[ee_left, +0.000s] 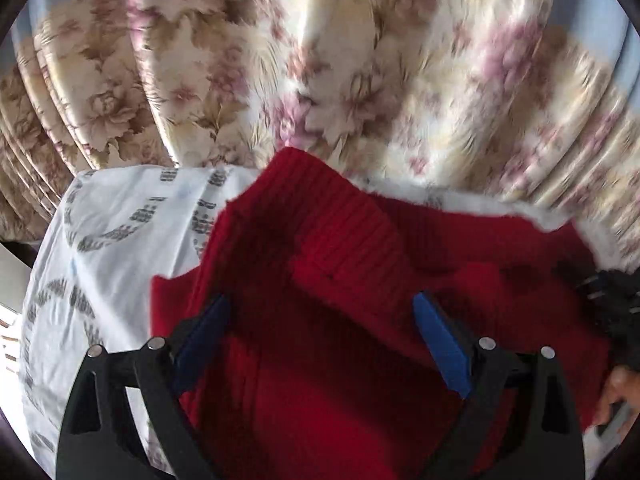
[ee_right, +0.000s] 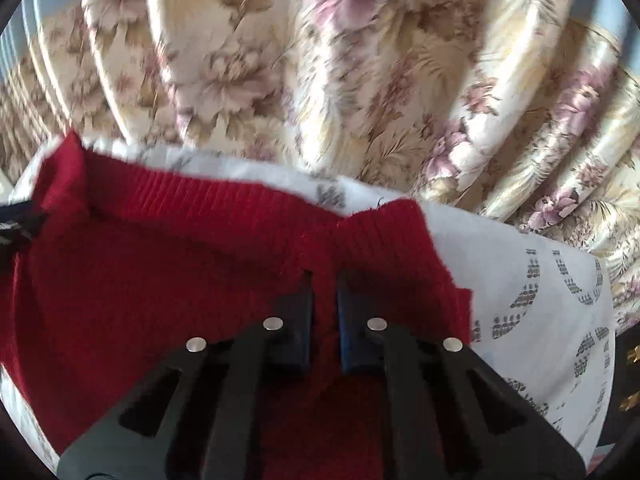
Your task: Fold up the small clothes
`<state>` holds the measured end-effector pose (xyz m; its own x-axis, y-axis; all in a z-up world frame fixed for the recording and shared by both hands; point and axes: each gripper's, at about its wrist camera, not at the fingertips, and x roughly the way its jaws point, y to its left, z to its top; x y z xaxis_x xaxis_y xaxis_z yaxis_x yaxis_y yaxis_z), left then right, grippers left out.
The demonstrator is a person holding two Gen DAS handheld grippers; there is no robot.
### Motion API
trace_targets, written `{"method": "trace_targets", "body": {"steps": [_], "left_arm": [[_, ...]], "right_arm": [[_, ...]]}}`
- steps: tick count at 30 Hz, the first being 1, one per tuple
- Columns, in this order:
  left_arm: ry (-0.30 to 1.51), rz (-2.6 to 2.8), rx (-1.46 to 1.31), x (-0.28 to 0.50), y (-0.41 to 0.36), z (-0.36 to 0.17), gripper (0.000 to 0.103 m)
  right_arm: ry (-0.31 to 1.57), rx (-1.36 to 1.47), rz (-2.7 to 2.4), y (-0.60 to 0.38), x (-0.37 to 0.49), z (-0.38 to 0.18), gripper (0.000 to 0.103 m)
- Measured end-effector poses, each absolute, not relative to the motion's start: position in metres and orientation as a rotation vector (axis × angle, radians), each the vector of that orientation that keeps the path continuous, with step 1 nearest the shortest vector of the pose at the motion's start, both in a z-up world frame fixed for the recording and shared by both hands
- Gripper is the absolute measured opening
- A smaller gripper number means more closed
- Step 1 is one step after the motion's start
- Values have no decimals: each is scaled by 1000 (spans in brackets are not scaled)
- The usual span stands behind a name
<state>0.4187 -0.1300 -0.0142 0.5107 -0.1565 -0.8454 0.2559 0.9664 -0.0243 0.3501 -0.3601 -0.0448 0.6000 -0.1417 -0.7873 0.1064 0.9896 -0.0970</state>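
While the red knit garment (ee_right: pixel 168 264) lies spread on the white patterned sheet (ee_right: pixel 520 280), its ribbed edge running crosswise away from both cameras, the right claw (ee_right: pixel 325 280) is pressed together, pinching a fold near the garment's right corner. The left claw (ee_left: pixel 322 308) hangs spread over the opposite side, the knit directly beneath and ahead of its tips, nothing gripped.

The sweater (ee_right: pixel 160 264) is spread on the sheet (ee_right: pixel 532 300), which is left uncovered to its right and along its far edge. Behind the sheet, the curtain (ee_right: pixel 320 80) is hung.
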Motion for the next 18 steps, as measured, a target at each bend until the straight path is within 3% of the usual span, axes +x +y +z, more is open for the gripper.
{"method": "trace_targets", "body": {"steps": [7,9,10,11,13,18], "left_arm": [[959,-53,118,445,-109,-26,93],[936,1,144,450,-103,-31,85],[931,13,143,452,-99,-32,79],[921,42,137,453,-94,-33,70],[905,74,122,456,-87,-31,67],[854,184,103,460,-66,-16,62]], "right_arm": [[774,68,-180,-398,357,-15,9],[790,89,-174,-404,367,-18,11],[802,91,-188,-407,372,-20,19],[838,90,-215,-411,379,-27,37],[894,101,-236,-419,389,-40,58],[902,94,-232,-428,369,-41,61]]}}
